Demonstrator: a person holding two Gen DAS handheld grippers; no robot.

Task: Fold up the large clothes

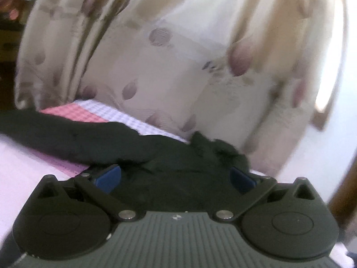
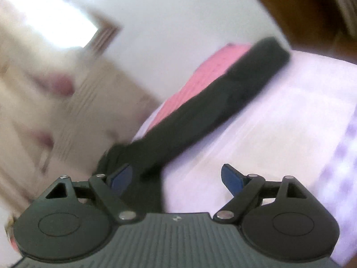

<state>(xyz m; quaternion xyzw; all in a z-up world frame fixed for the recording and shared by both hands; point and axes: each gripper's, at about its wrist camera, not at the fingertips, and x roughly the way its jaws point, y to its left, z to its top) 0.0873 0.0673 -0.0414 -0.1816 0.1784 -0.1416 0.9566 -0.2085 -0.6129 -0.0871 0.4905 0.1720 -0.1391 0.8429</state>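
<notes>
The black garment (image 1: pixel 174 185) lies on the checked sheet (image 1: pixel 125 114), bunched between the left gripper (image 1: pixel 175 176)'s released jaws; the right gripper (image 2: pixel 176 178) gapes too, cloth only by one finger. Reclosing blind may snag the sheet

One black garment (image 1: pixel 169 156) lies on one bed sheet (image 1: pixel 26 169), which shows checked patches of pink, lilac and white. One cream curtain (image 1: pixel 169 51) with mauve oval spots hangs on the far side, and one bright window (image 2: pixel 51 20) shows at far left in the right wrist view. Two grippers appear, the left gripper (image 1: pixel 175 178) and the right gripper (image 2: pixel 176 181), each with two blue pads (image 1: pixel 109 176), four in all.
</notes>
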